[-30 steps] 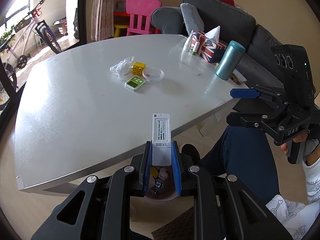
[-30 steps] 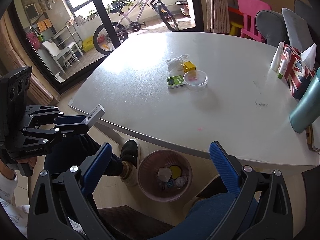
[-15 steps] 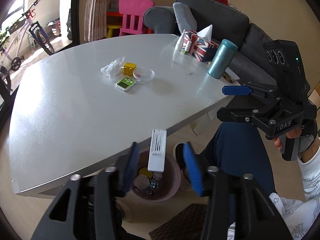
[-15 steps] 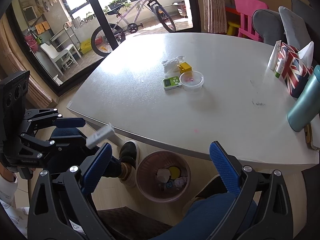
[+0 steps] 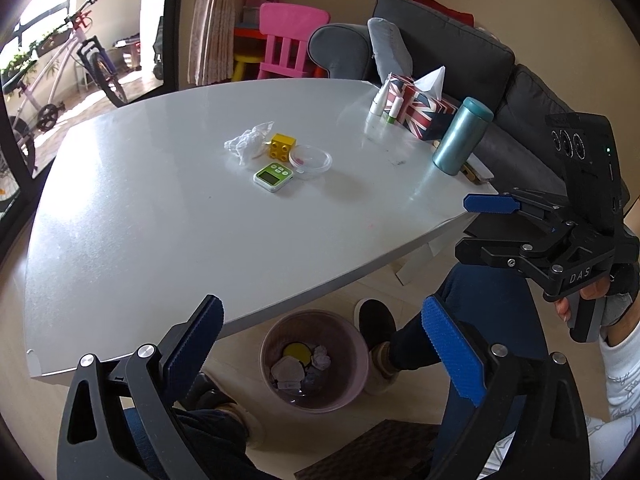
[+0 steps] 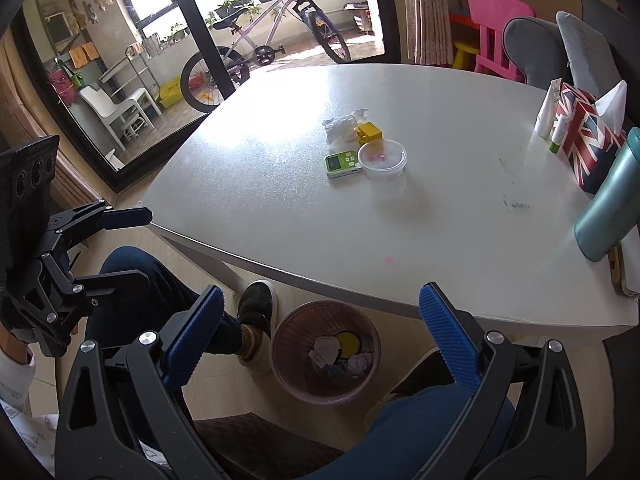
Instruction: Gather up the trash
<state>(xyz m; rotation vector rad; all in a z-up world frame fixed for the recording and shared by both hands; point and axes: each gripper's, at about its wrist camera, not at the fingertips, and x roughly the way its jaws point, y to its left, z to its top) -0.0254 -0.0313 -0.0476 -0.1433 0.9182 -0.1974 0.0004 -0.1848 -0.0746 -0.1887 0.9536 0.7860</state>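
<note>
A pinkish waste bin [image 5: 356,344] stands on the floor under the table's near edge, holding crumpled white scraps and a yellow disc [image 5: 297,354]. My left gripper [image 5: 320,312] hovers above the bin; its jaws are opening wide and nothing is between them. My right gripper [image 6: 320,294] is also open and empty, over the same bin [image 6: 288,328]. Each gripper shows in the other's view: left gripper [image 6: 136,248], right gripper [image 5: 470,224]. On the white table [image 5: 160,220] lies a crumpled clear wrapper [image 5: 248,144].
Beside the wrapper sit a yellow block [image 5: 282,146], a green timer [image 5: 274,176] and a clear round tub [image 5: 310,159]. A flag-print tissue box [image 5: 416,108] and a teal tumbler [image 5: 460,140] stand at the table's right. A person's legs and shoes flank the bin.
My left gripper went from shut on a flat white packet to wide open. The packet dropped out of its jaws toward the bin. The right gripper stayed still.
</note>
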